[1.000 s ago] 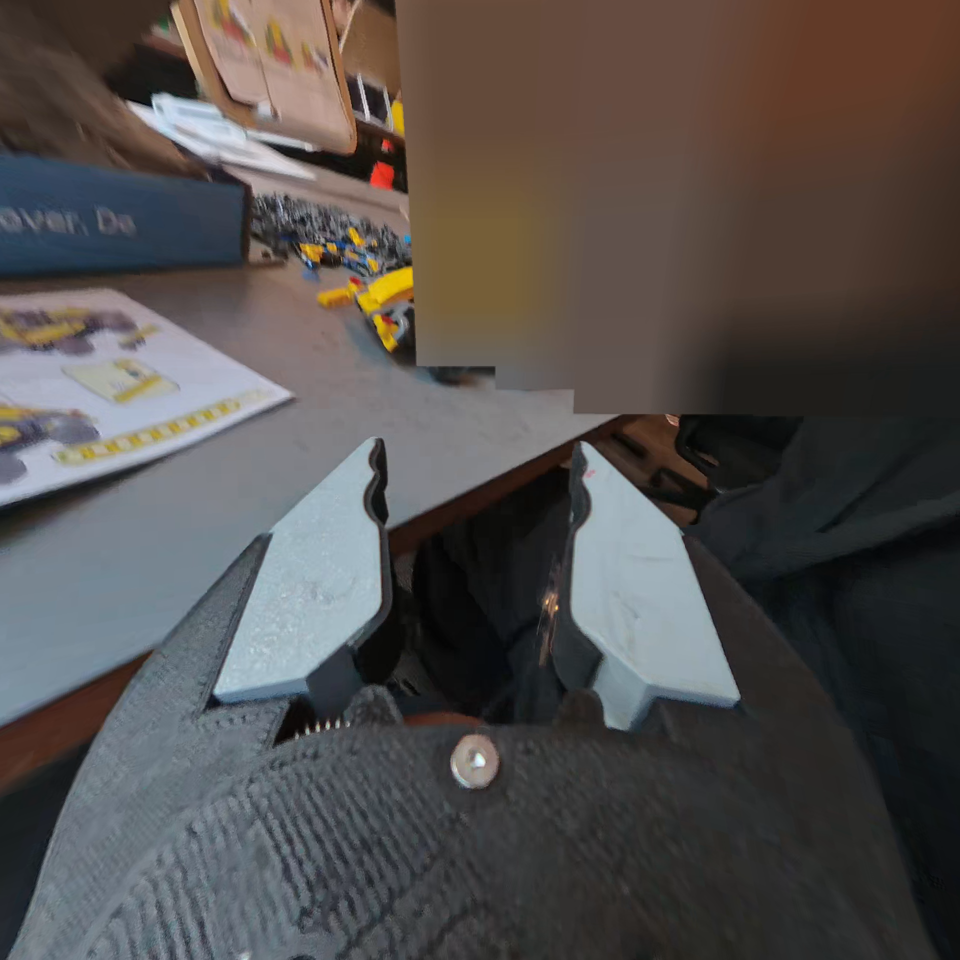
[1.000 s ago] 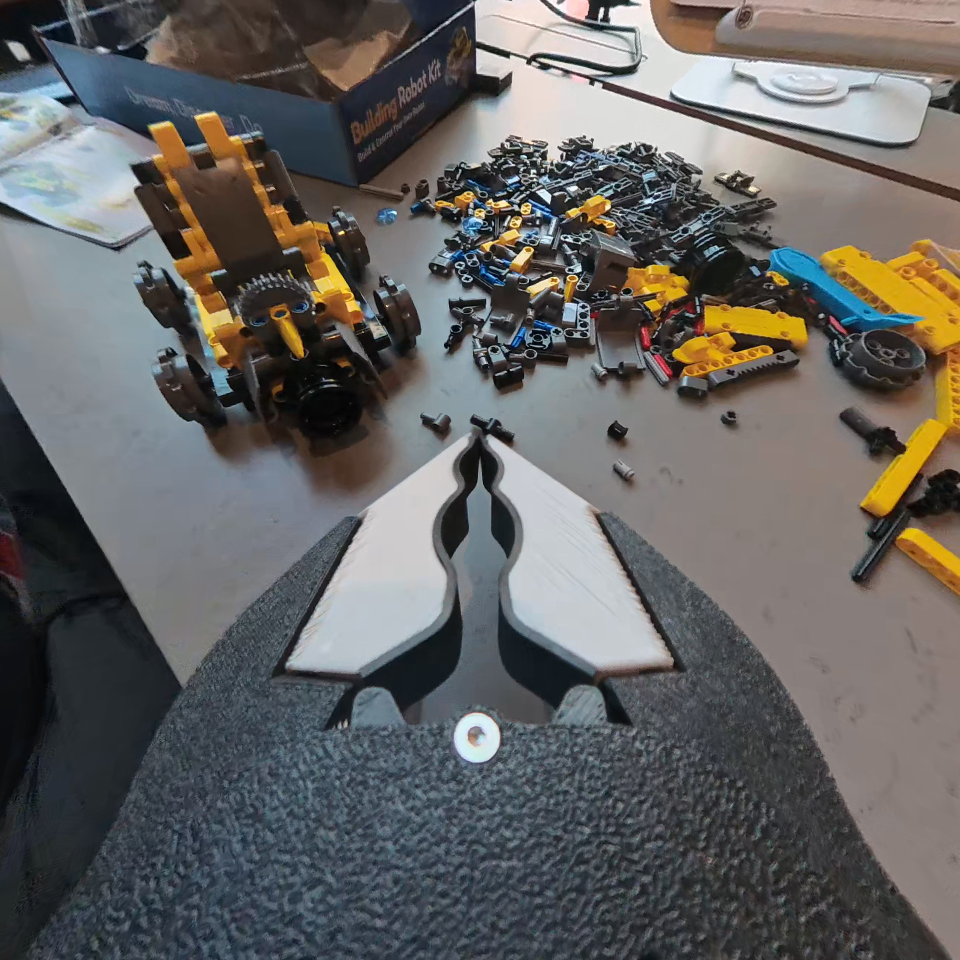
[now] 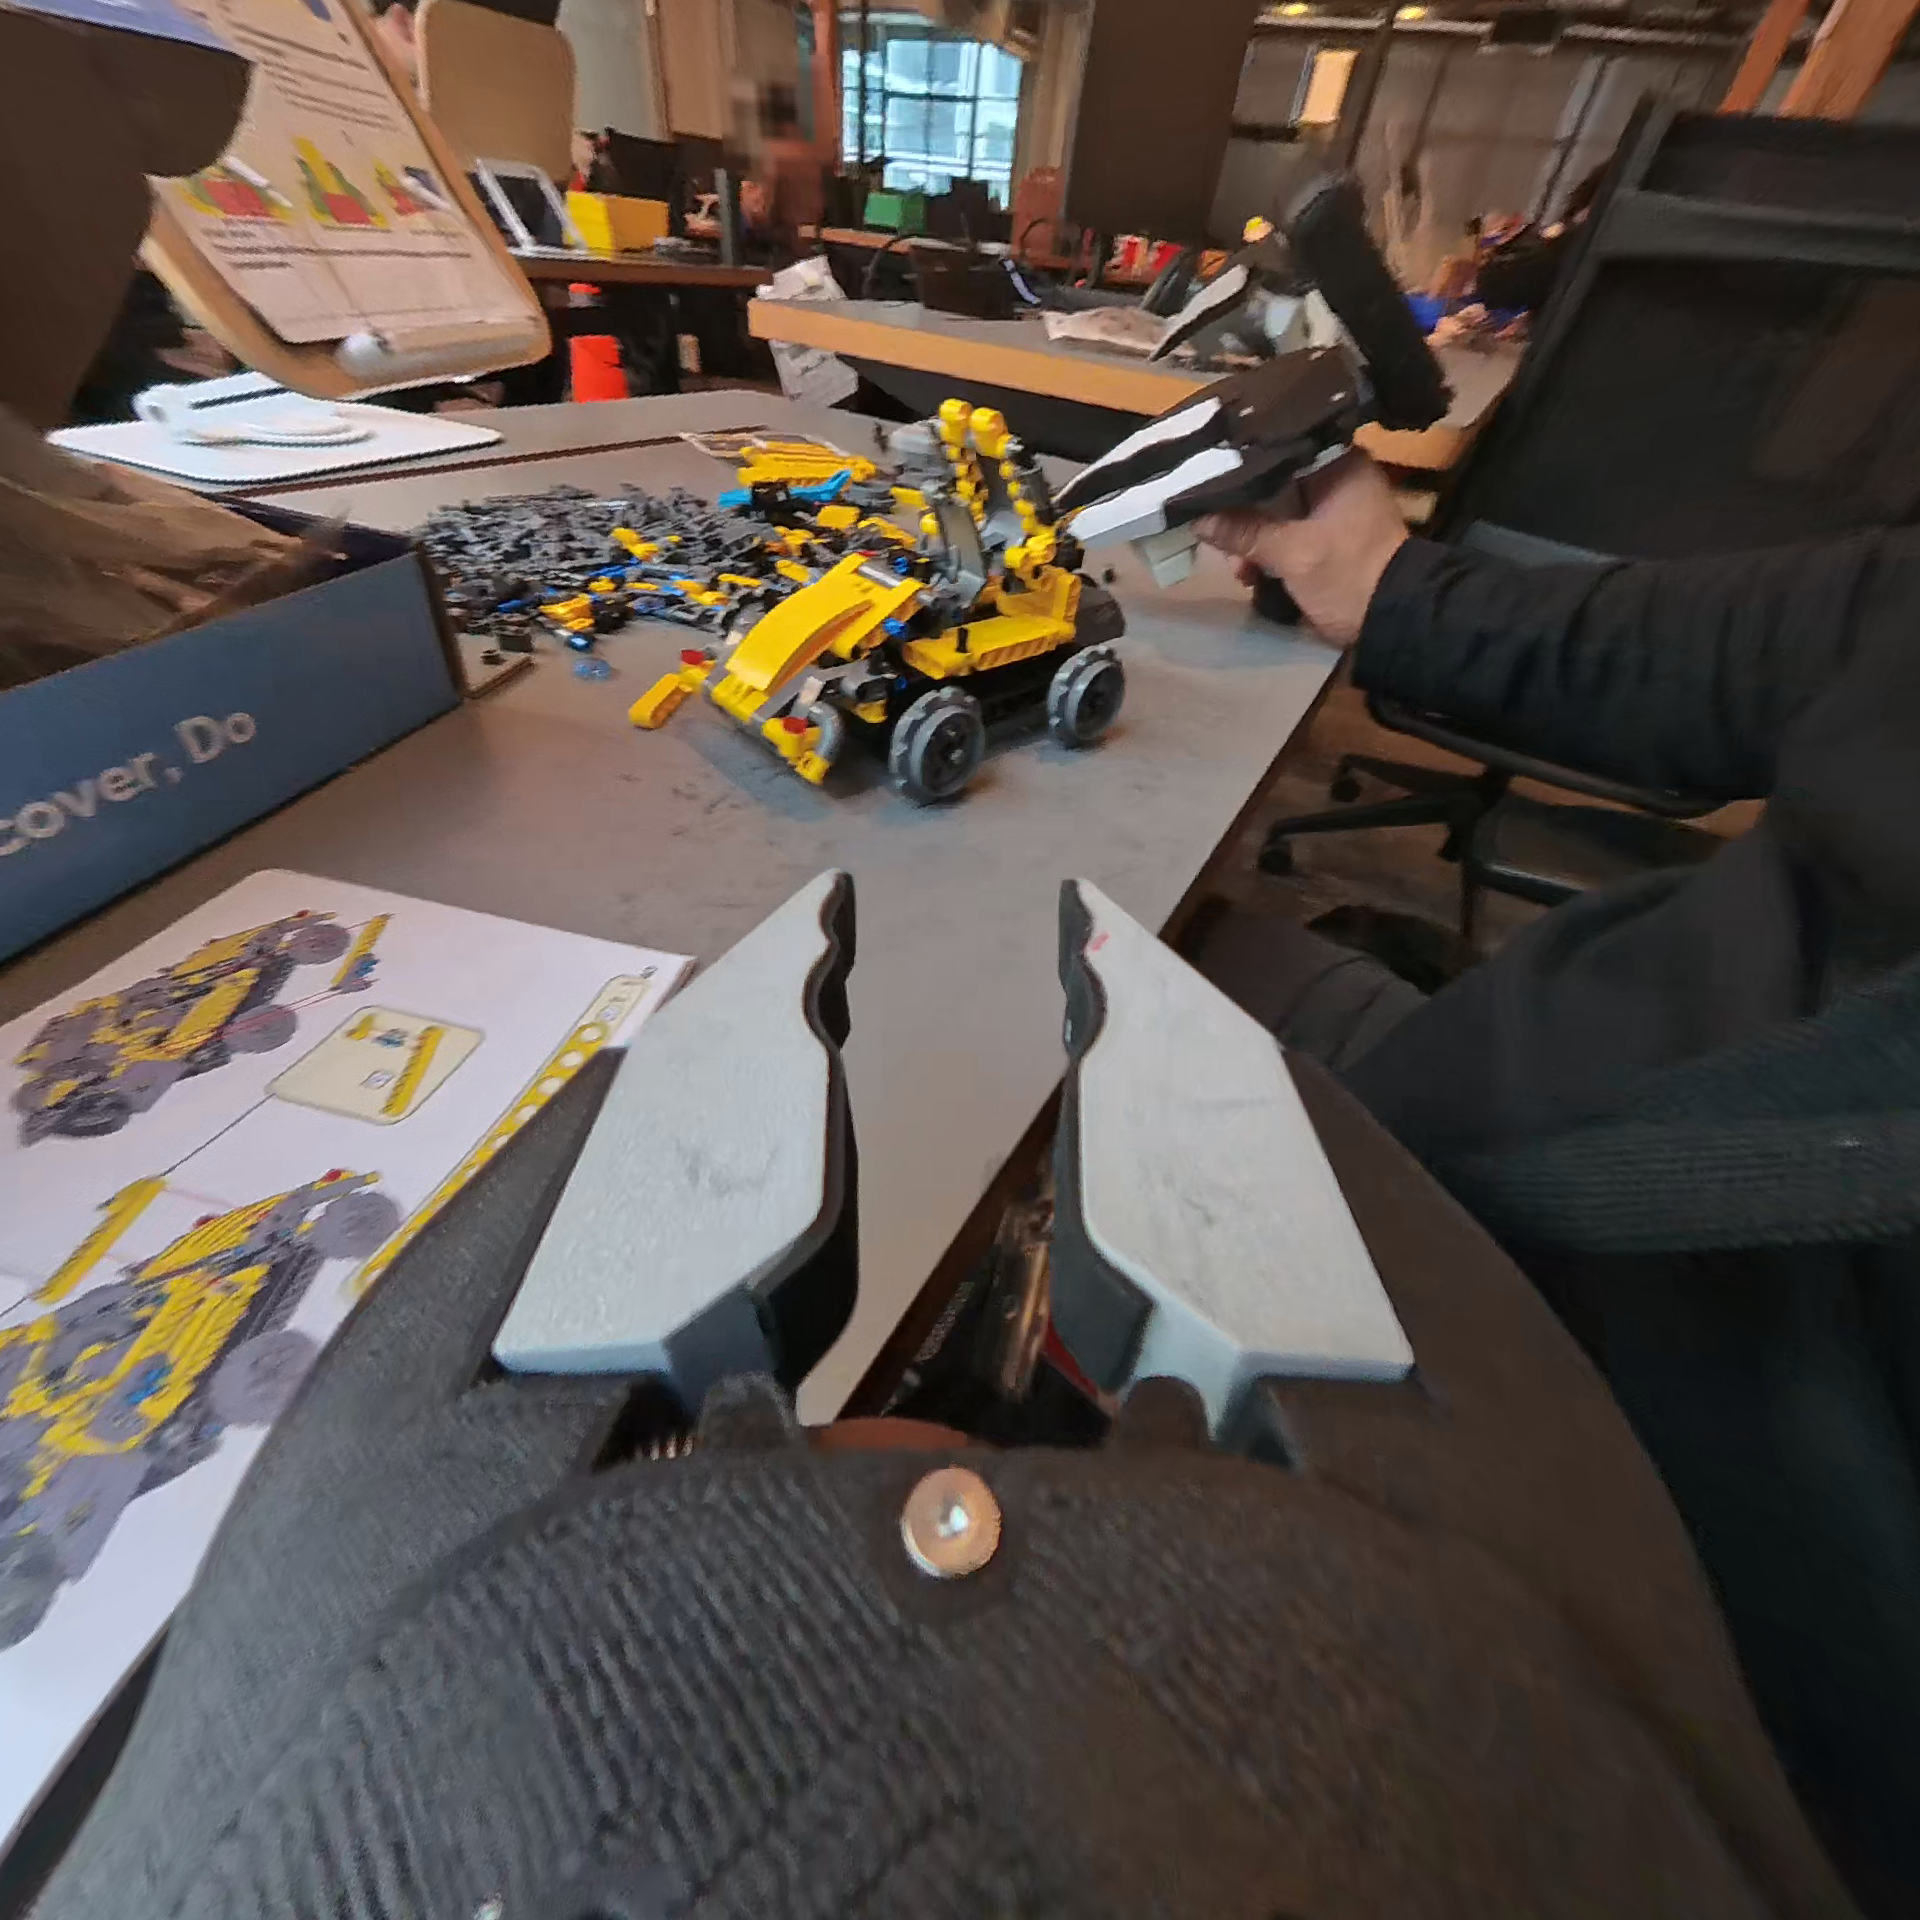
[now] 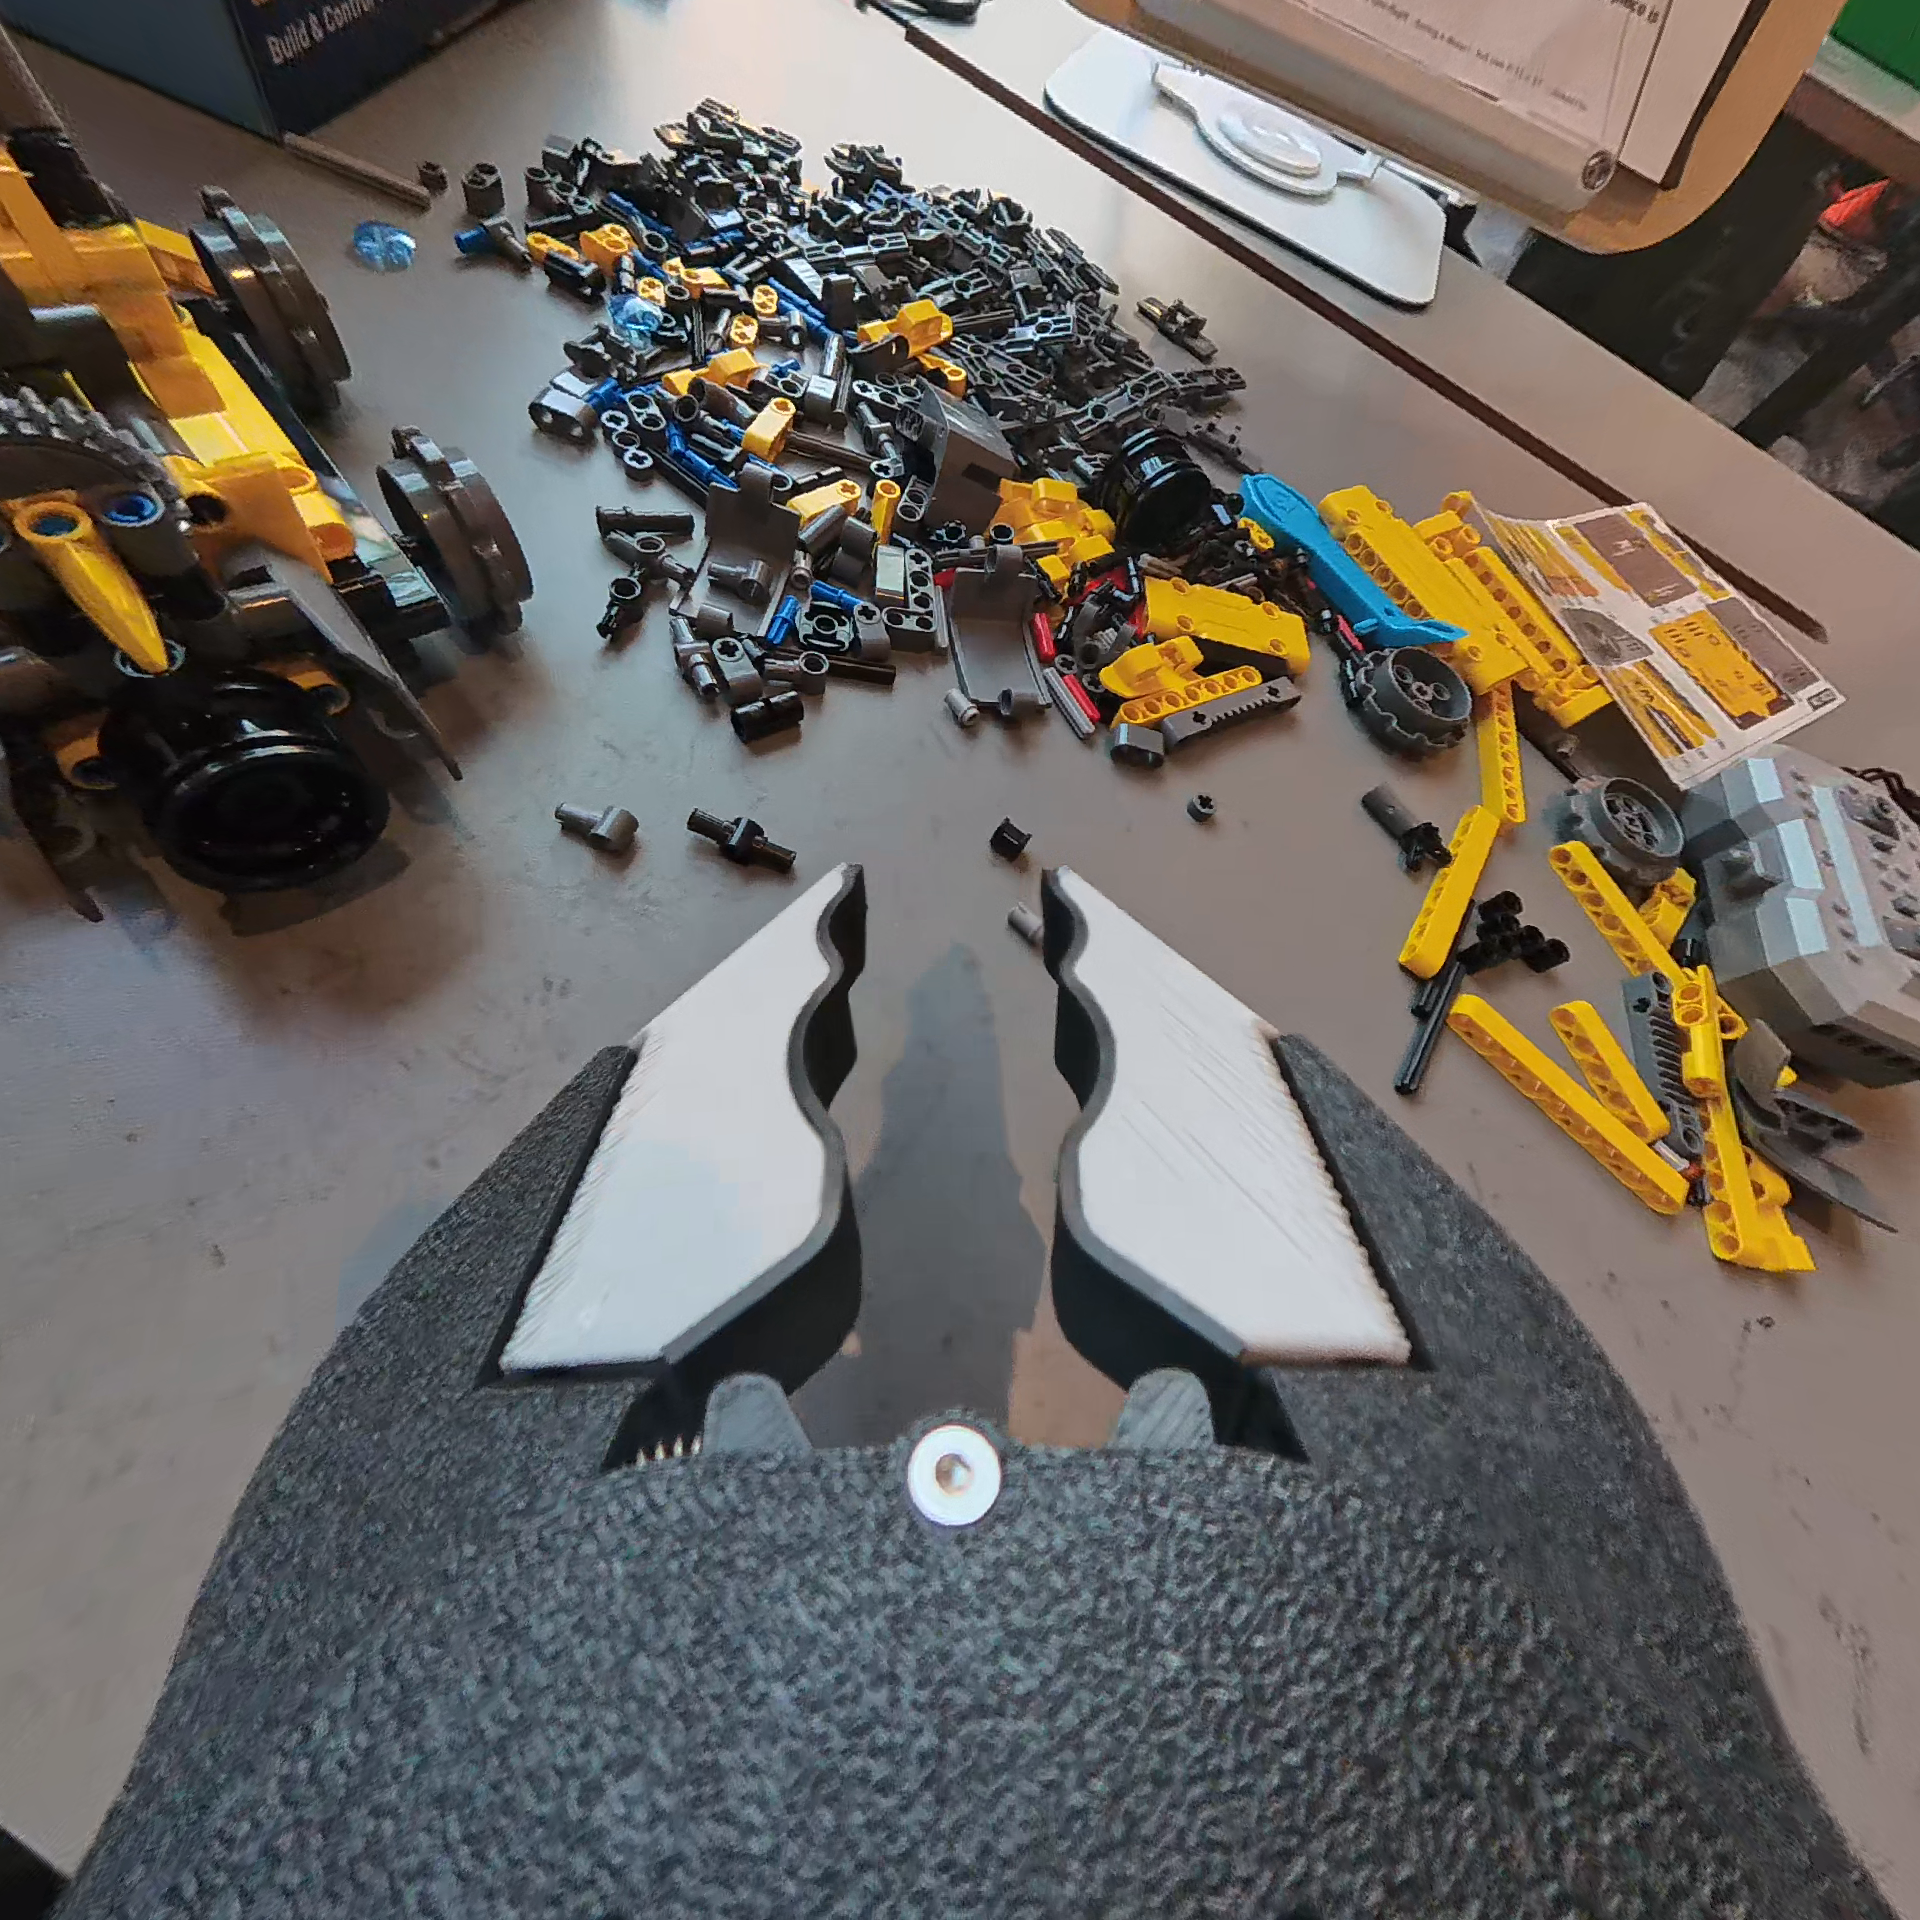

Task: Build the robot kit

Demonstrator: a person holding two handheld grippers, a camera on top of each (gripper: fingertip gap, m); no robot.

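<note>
A: Where is the left hand-held gripper?

B: It hangs low over the near edge of the grey worktop. Its two fingers are apart, with nothing between them. A picture booklet lies flat just beside it, at about 9 o'clock.

A: And the right hand-held gripper?

B: It is tipped down at the worktop. Its fingers are apart too, with a clear gap, and they hold nothing. A tiny grey peg lies right at the tip of its right finger. I cannot tell if they touch.

A: What is near it?

B: A small black pin at 11 o'clock. The big heap of loose pieces is at 12 o'clock, farther off. The yellow toy truck stands at 10 o'clock. Long yellow beams lie at 3 o'clock, next to a grey block.

A: Does the left view show more?

B: Yes. It shows a hand in a dark sleeve gripping the handle of the right hand-held gripper, up at 2 o'clock, just over the back of the truck. It shows a blue box at 10 o'clock too, and all of the truck from the side.

A: And the right view?

B: It shows a folded sheet at 2 o'clock and the small pieces up close.
</note>
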